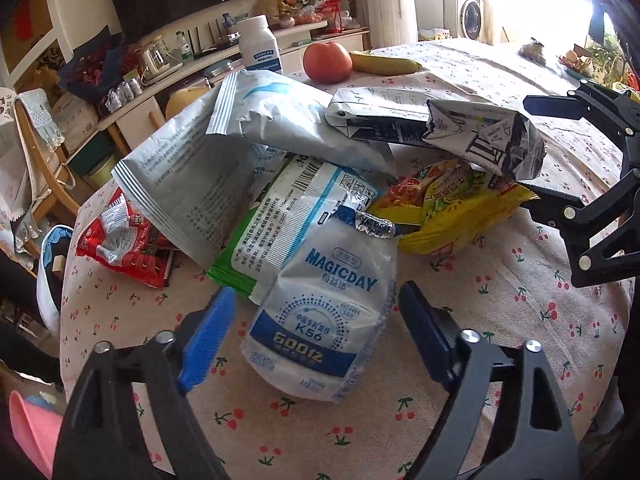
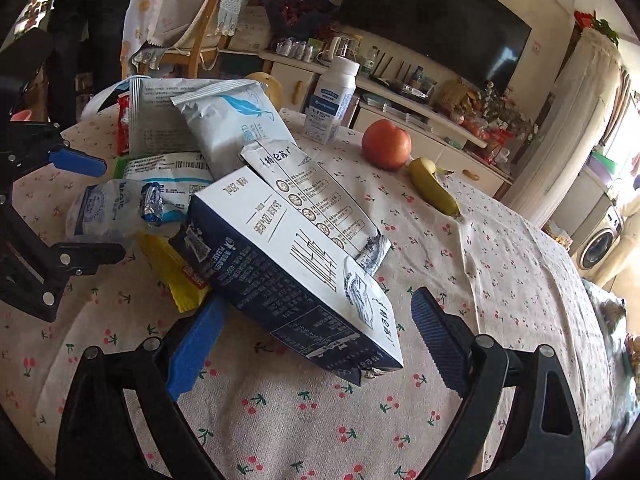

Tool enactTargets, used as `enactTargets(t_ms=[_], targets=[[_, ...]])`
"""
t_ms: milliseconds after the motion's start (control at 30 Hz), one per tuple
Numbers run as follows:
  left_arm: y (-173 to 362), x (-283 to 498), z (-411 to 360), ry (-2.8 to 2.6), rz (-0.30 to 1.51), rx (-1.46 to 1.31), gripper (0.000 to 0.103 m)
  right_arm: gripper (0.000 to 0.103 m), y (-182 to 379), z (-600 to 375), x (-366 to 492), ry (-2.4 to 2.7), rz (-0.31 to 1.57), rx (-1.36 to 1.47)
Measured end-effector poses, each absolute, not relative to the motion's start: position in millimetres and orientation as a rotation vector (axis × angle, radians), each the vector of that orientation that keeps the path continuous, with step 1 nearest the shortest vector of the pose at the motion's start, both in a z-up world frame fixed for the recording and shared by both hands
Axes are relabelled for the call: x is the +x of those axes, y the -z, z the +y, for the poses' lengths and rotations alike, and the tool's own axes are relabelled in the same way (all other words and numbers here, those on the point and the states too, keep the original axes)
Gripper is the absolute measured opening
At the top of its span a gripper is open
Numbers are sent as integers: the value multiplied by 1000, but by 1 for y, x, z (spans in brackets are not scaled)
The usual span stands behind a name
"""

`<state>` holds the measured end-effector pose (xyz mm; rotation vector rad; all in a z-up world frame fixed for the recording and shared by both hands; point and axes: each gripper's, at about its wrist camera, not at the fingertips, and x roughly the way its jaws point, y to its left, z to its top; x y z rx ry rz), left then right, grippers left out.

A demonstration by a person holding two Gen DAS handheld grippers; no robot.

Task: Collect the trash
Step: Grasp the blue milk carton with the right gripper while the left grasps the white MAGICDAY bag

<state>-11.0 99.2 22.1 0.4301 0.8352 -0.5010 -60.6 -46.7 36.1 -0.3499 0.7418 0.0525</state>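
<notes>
L tongs [image 1: 316, 332] open w/ pouch [image 1: 320, 320] between pads, long axis pointing away from you. R tongs [image 2: 316, 344] open, straddling carton [image 2: 292, 272] end; each nearest its own.

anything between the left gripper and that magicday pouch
Nothing visible. The left gripper is open with the crushed pouch already lying between its fingers on the tablecloth; the pads do not press on it.

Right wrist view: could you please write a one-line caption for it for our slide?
Open right gripper straddles a crushed milk carton on the cherry-print tablecloth, apple and banana beyond.
</notes>
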Motion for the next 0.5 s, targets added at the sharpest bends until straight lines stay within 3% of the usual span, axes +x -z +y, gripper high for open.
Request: enactTargets(t_ms=[233,300,367,500], targets=[[-19,-10,98,485,842,410,70,92,-30,-40,-51,-13,717,-417],[-20,-10,98,479,841,405,69,84,-29,-38,-50,-9,708,-438],[-20,-12,97,473,839,400,69,60,-26,-36,-48,-16,725,-446],[-23,-15,98,449,833,376,65,57,-28,-32,-52,-19,716,-455]])
